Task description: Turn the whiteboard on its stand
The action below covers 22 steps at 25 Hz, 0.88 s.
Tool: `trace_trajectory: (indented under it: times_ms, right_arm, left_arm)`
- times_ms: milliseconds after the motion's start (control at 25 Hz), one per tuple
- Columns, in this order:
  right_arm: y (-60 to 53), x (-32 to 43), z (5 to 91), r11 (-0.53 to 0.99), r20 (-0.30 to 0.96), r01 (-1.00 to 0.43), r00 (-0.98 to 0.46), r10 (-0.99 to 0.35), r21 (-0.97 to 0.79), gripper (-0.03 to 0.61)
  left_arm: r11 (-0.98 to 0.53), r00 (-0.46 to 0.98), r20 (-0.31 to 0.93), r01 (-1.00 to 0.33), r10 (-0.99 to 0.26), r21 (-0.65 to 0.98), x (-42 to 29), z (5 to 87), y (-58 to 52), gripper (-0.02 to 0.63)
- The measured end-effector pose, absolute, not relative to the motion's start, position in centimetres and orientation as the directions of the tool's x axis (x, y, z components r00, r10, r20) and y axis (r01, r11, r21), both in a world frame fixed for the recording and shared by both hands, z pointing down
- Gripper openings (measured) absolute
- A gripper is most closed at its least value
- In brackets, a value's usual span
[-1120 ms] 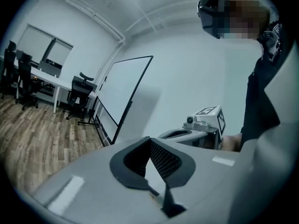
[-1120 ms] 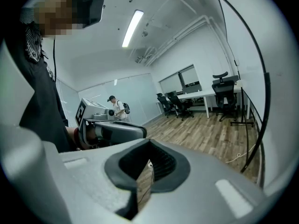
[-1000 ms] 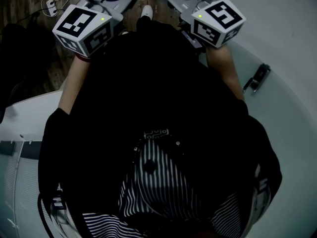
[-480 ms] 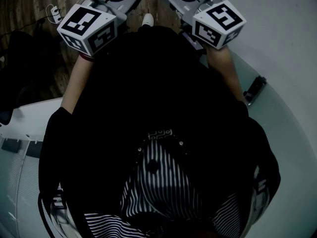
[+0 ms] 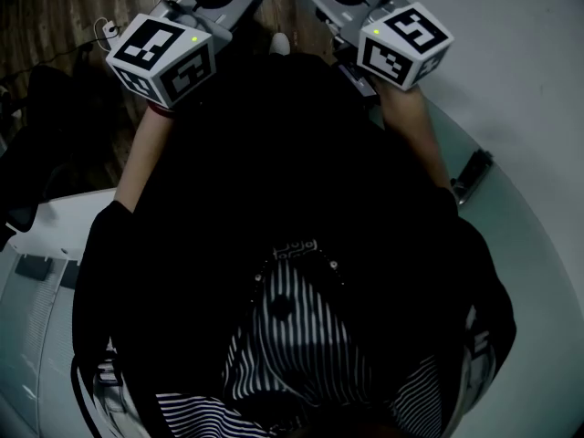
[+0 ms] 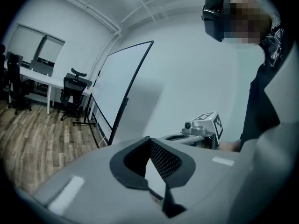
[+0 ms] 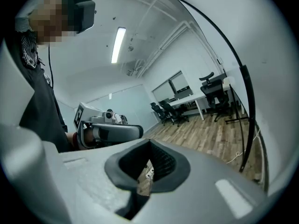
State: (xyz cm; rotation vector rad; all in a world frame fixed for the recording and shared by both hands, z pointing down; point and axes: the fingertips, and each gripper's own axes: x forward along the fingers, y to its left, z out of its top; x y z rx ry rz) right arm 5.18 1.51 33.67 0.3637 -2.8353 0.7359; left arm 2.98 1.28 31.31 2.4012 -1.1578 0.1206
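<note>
Both grippers have drifted slightly rightward (left gripper (image 6: 150, 141) and right gripper (image 7: 149, 146) fingers clenched, empty). Ahead stands the large white whiteboard (image 6: 120, 85); stiff, likely smooth, so grasp its black metal frame (image 6: 136, 78) sideways.

Whiteboard (image 6: 122, 85) base (lower edge) behind left claw (image 6: 150, 140)
</note>
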Motion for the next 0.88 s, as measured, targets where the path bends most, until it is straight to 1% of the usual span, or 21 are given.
trace_trajectory:
  times_ms: [200, 360, 480, 880]
  right_arm:
    - [-1.9, 4.8, 32.5, 0.833, 0.233, -0.339, -0.937, -0.259, -0.437, 0.000]
    - [-4.9, 4.7, 31.4, 0.781, 0.193, -0.360, -0.933, -0.304, -0.511, 0.000]
    - [-7.5, 4.1, 31.5, 0.787, 0.226, -0.401, -0.916, -0.332, -0.469, 0.000]
    - [-16.8, -4.2, 31.8, 0.767, 0.274, -0.441, -0.896, -0.348, -0.467, 0.000]
  left_arm:
    - [-0.578, 0.676, 0.266, -0.731, -0.688, 0.362, 2.1, 30.8, -1.8, 0.003]
    - [-0.639, 0.711, 0.269, -0.702, -0.649, 0.315, 1.9, 30.7, -4.6, 0.003]
    - [-0.649, 0.730, 0.243, -0.680, -0.638, 0.340, 1.1, 30.7, -7.2, 0.003]
    - [-0.666, 0.757, 0.229, -0.649, -0.612, 0.366, -6.9, 30.5, -16.8, 0.003]
